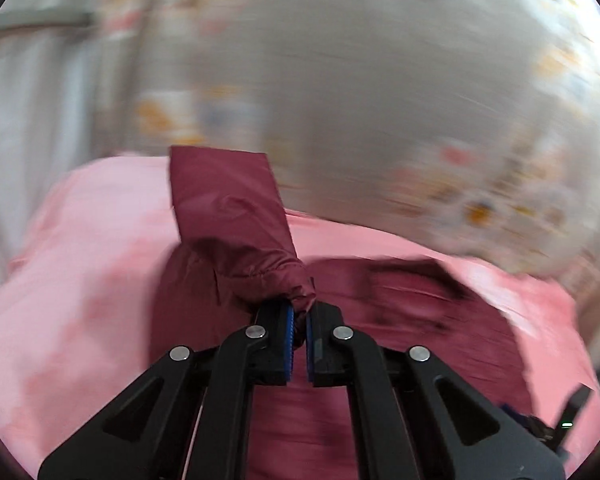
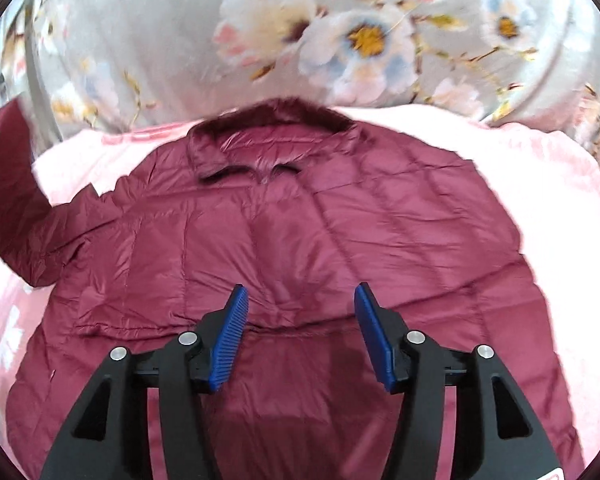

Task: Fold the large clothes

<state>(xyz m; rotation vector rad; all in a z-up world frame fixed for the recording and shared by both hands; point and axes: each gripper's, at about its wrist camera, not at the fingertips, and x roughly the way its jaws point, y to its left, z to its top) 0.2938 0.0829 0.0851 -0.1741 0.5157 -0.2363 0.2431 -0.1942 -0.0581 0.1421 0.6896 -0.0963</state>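
Note:
A dark red quilted jacket with a fur-trimmed collar lies spread on a pink blanket. In the left wrist view my left gripper is shut on the bunched cuff of the jacket's sleeve, which stands lifted above the blanket. In the right wrist view the same sleeve rises at the far left. My right gripper hovers open over the jacket's lower front, with nothing between its blue pads.
Grey bedding with a flower print lies bunched beyond the pink blanket. Part of another black gripper shows at the lower right of the left wrist view. The left wrist view is blurred.

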